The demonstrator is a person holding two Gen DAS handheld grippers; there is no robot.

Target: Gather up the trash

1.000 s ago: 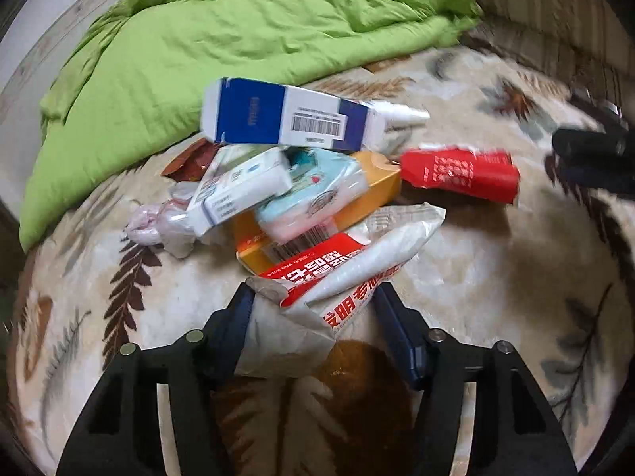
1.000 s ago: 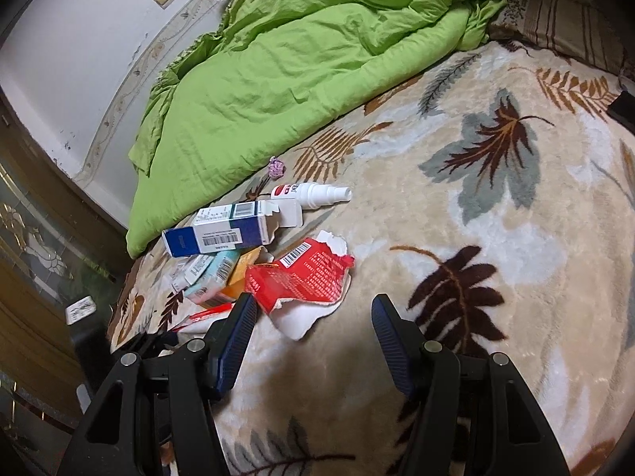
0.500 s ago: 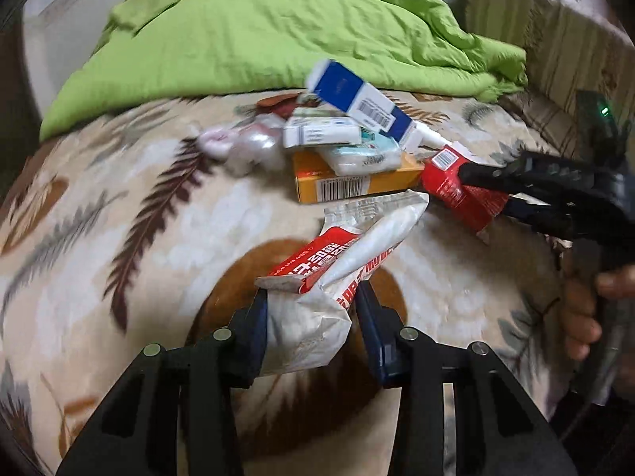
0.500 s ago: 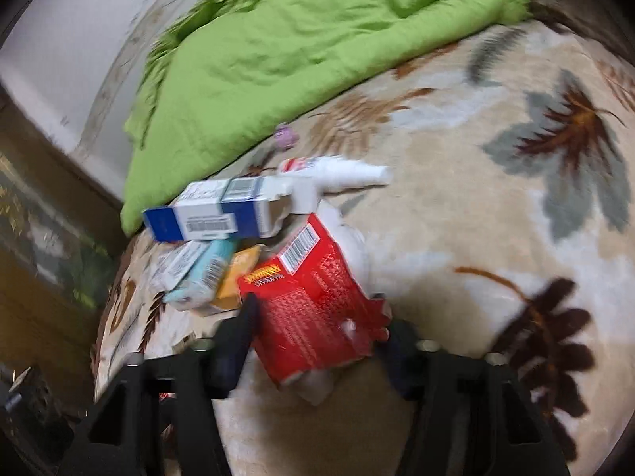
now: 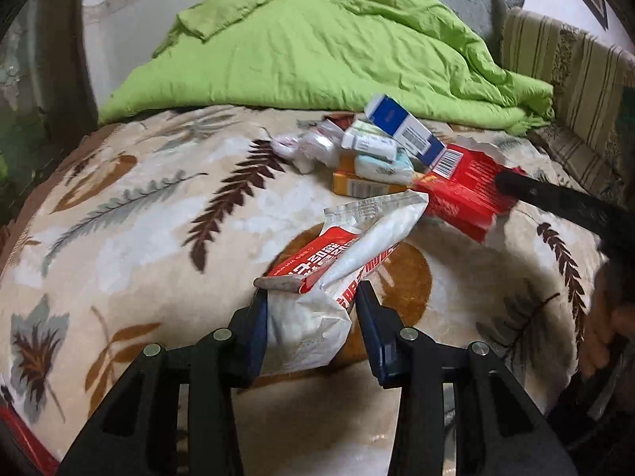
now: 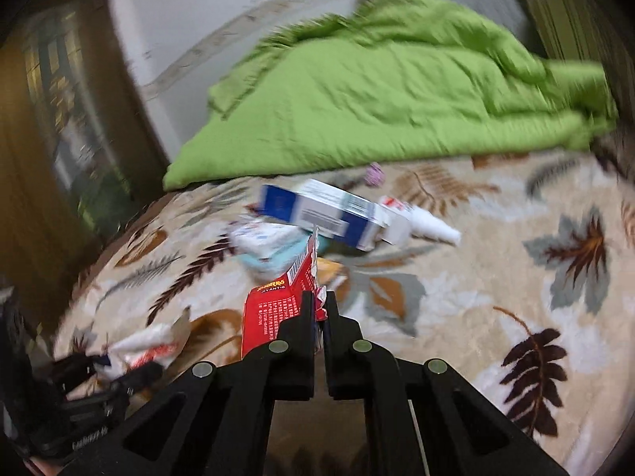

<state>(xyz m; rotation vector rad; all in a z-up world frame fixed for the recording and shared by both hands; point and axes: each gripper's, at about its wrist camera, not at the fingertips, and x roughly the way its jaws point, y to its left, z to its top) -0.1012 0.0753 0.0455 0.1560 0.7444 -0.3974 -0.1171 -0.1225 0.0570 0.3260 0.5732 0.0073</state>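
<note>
Left wrist view: left gripper (image 5: 309, 309) clamps a wrapper (image 5: 341, 254); right gripper (image 6: 318, 309) pinches a red packet (image 6: 274, 313). Next: carry both to a bin.

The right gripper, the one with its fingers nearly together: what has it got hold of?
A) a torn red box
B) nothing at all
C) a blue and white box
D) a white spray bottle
A: in the right wrist view the right gripper is pinched shut on the edge of the torn red box, while the blue and white box lies farther back in the pile.
</note>
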